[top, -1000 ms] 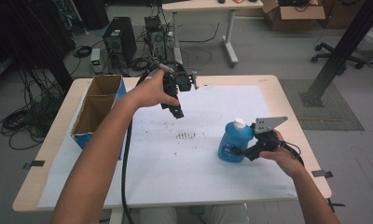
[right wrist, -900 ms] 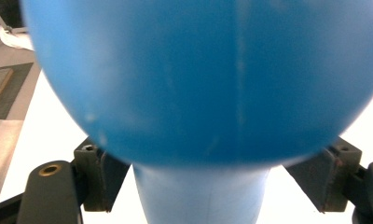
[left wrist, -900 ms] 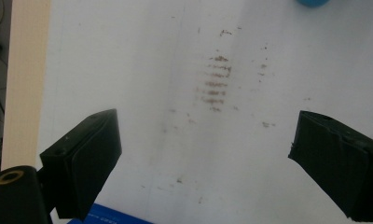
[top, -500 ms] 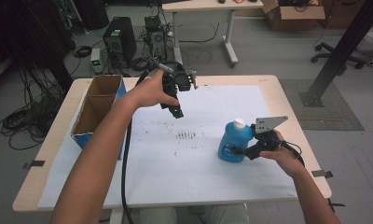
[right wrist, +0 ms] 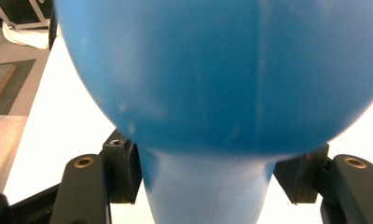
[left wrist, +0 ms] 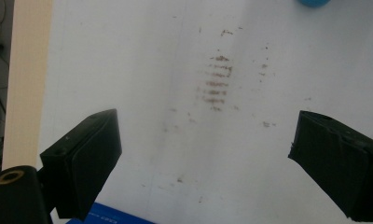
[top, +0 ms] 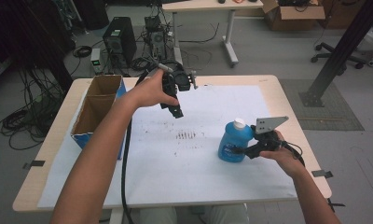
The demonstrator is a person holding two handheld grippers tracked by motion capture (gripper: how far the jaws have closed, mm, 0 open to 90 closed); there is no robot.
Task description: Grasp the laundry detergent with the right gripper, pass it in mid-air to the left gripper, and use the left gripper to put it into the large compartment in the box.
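Note:
A blue plastic bottle (top: 232, 140) with a white cap stands upright on the white paper at the right of the table. My right gripper (top: 243, 150) reaches it from the right. Its jaws have just been closing, and in the right gripper view the bottle (right wrist: 212, 70) narrows between the two pads, which touch its sides; the right gripper (right wrist: 205, 172) grips that narrow part. My left gripper (top: 177, 109) hangs above the table's far middle, pointing down, open with nothing between its jaws. In the left gripper view the left gripper (left wrist: 203, 154) looks onto bare paper, with the bottle (left wrist: 314, 2) at the top edge.
An open cardboard box (top: 98, 105) with blue sides stands at the table's left edge. A white paper sheet (top: 175, 168) covers most of the tabletop, with brown smudges (top: 186, 135) near its middle, the same smudges (left wrist: 216, 79) lying below the left gripper. A black cable trails from the left gripper.
The right gripper's jaws have drawn in against the bottle. Both hands and the bottle have kept their places.

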